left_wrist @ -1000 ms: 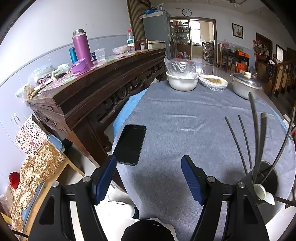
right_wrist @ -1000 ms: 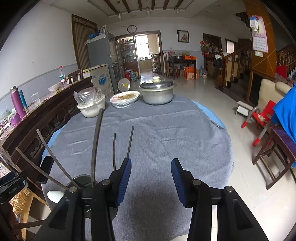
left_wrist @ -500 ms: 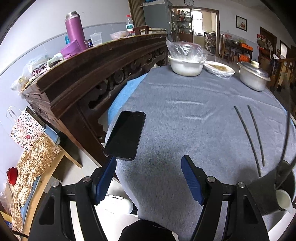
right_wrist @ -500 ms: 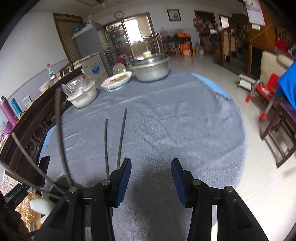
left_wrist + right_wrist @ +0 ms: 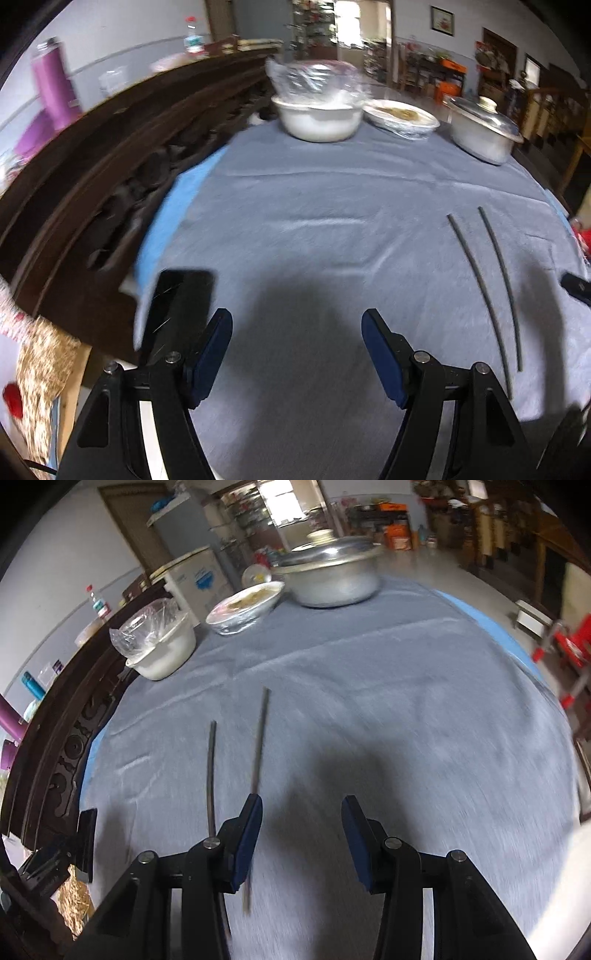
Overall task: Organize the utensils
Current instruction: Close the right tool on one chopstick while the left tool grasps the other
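Both the left gripper [image 5: 296, 354] and right gripper [image 5: 301, 840] are gaping empty; 2 thin, dark, stiff chopsticks [image 5: 258, 738] are lying light and slippery, best pinched mid-length.

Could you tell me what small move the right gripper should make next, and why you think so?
Probably a short shift to its own left and down over the nearer chopstick. The right gripper is open and empty above the grey tablecloth, and both chopsticks lie loose and apart on it, with that one running under the left finger rather than between the two.
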The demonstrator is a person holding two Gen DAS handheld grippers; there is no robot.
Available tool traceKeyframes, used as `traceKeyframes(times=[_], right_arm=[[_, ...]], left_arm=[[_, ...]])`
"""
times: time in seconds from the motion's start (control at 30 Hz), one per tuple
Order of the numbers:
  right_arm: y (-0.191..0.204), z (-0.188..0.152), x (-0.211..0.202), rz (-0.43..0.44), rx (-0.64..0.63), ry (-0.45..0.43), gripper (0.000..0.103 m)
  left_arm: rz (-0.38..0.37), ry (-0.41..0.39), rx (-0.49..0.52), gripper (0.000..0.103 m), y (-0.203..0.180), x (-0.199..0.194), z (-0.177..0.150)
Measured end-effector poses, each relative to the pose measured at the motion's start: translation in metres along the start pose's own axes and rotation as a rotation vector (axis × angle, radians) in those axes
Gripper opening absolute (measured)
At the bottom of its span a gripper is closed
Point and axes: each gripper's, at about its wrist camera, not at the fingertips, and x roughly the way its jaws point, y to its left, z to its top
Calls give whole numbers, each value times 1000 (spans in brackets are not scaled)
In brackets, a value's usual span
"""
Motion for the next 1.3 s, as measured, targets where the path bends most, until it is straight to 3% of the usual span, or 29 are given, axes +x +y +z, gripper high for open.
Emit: traceKeyframes(times=[0.2, 0.4, 0.47, 0.5, 0.6, 0.83, 1.0, 1.17, 1.23, 1.3], right_arm=[[19, 64, 69, 28, -10, 108, 48], [36, 92, 117, -14, -12, 179, 47], [39, 94, 130, -58, -17, 213, 36], [40, 95, 129, -82, -27, 191, 23], [39, 94, 127, -71, -54, 196, 9], [7, 82, 102, -63, -35, 187, 6], [-20, 66, 87, -33, -6, 190, 6], [-32, 54, 78, 19, 10, 193, 6], [-32, 51, 71, 42, 12, 177, 6], [-31, 49, 61, 66, 11, 152, 6]], left_arm=[[-118, 80, 27, 73, -21, 34, 34], [-228, 132, 26, 73, -38, 50, 54], [-263, 149, 29, 73, -44, 55, 60], [-275, 155, 31, 72, -48, 58, 63], [-319, 175, 54, 56, -64, 65, 70], [-407, 227, 89, 52, -110, 93, 90], [-400, 265, 115, 52, -138, 113, 97], [-394, 267, 150, 35, -159, 123, 99], [-395, 261, 147, 14, -161, 125, 100], [-396, 257, 152, 7, -162, 127, 99]])
